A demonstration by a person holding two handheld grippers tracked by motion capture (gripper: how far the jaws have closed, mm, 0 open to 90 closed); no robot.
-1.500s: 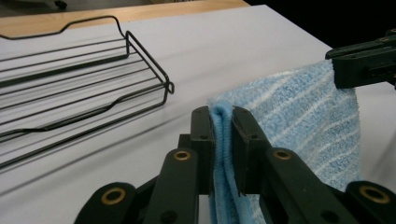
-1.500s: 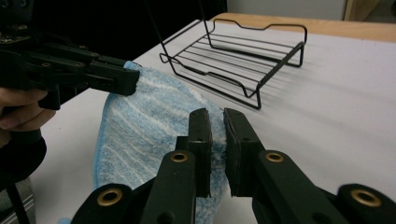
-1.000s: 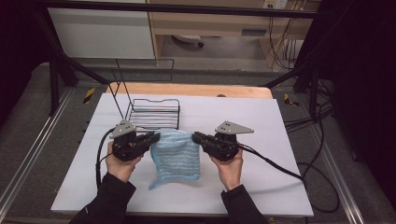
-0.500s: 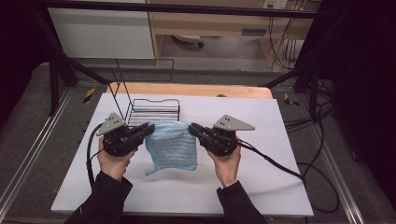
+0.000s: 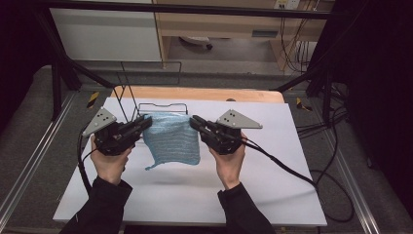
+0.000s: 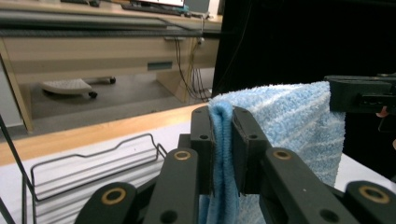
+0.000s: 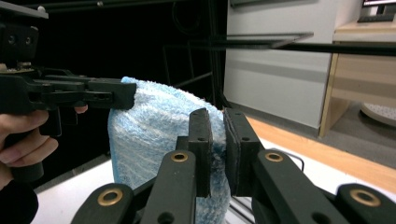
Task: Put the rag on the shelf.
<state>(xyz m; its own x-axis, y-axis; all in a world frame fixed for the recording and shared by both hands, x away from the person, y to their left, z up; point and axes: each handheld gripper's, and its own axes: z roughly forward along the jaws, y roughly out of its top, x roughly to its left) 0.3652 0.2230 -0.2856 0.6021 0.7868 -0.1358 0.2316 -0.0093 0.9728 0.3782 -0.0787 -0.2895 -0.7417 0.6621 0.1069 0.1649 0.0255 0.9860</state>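
Left gripper (image 5: 141,125) pinches the towel's (image 5: 173,139) left corner. Right gripper (image 5: 196,123) pinches its right corner. The towel hangs above the desk (image 5: 272,185).

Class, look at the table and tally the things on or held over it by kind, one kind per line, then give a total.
Blue towels: 1, the towel, hanging between both tools
Black wire racks: 1, the rack
Hand-held tools: 2, the left tool and the right tool, each clamped on a top corner of the towel
Total: 4
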